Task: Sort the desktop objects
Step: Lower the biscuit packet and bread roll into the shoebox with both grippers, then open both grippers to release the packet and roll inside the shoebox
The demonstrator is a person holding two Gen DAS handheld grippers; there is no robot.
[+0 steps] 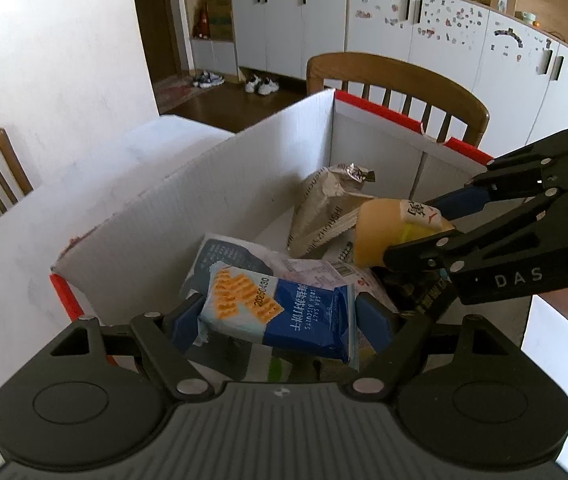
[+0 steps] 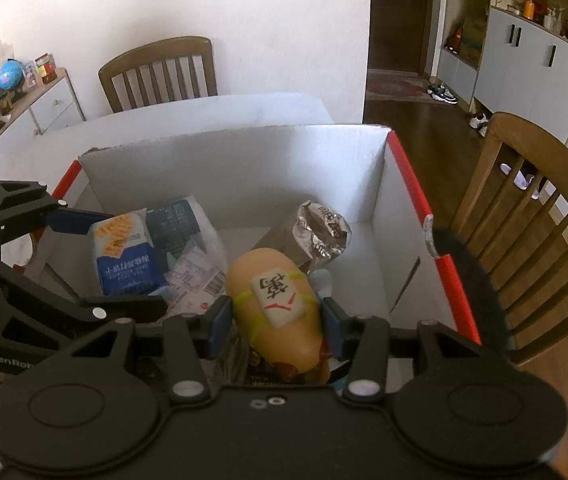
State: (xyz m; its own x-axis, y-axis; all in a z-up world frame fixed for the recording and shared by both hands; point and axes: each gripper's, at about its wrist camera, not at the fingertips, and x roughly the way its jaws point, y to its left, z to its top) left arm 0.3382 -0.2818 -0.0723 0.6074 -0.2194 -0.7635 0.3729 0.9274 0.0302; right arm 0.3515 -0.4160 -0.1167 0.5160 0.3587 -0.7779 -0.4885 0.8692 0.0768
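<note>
Nearest, the left gripper [image 1: 279,320] clamps a blue and white cracker packet [image 1: 284,312] across its width, pads pressed on both side edges, just above the pile inside a white cardboard box [image 1: 203,184] with red rims. The packet looks light, its film slick and the crackers brittle, so a gentle hold across the flat middle suits it. Just beside it, the right gripper [image 2: 275,320] is closed on a soft, rounded yellow toy [image 2: 271,300] bearing a white tile; it probably squashes easily, so hold the thick belly. Beyond lie a crumpled foil bag [image 2: 320,228] and paper packets, then a wooden chair [image 1: 396,88].
</note>
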